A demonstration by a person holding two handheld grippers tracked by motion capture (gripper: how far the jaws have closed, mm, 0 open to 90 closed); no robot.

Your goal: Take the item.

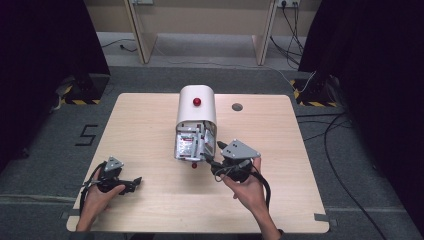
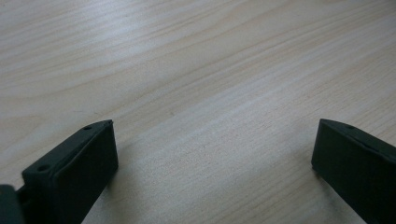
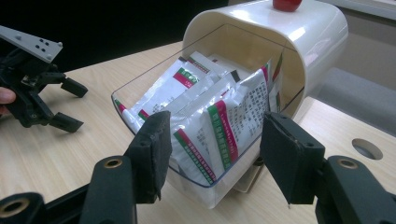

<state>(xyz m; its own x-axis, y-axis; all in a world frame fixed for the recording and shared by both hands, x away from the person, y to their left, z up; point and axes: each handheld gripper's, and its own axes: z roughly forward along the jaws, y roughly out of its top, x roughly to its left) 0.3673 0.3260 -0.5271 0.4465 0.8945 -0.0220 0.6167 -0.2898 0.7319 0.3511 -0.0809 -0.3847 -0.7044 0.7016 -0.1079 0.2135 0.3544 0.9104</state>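
On the light wooden table (image 1: 150, 120) a cream plastic dispenser box with a rounded hood (image 1: 196, 107) stands near the middle, a small red knob (image 1: 197, 101) on its top. Its clear plastic drawer (image 3: 140, 100) is tipped out toward the near side and is full of white sachets with green and red stripes (image 3: 219, 126).

The right gripper (image 1: 212, 161), held in the person's right hand (image 1: 248, 187), is just at the near right of the open drawer. In the right gripper view its two black jaws stand apart on both sides of the drawer's front corner; the left pad looks very close to the clear wall, but I cannot tell if it touches, and nothing is clamped.

The left gripper (image 1: 136, 182) rests at the near left of the table, well apart from the box, in the left hand (image 1: 97, 197). Its jaws are wide apart over bare wood, with nothing between them.

A round grey hole cover (image 1: 237, 106) sits in the table to the right of the box
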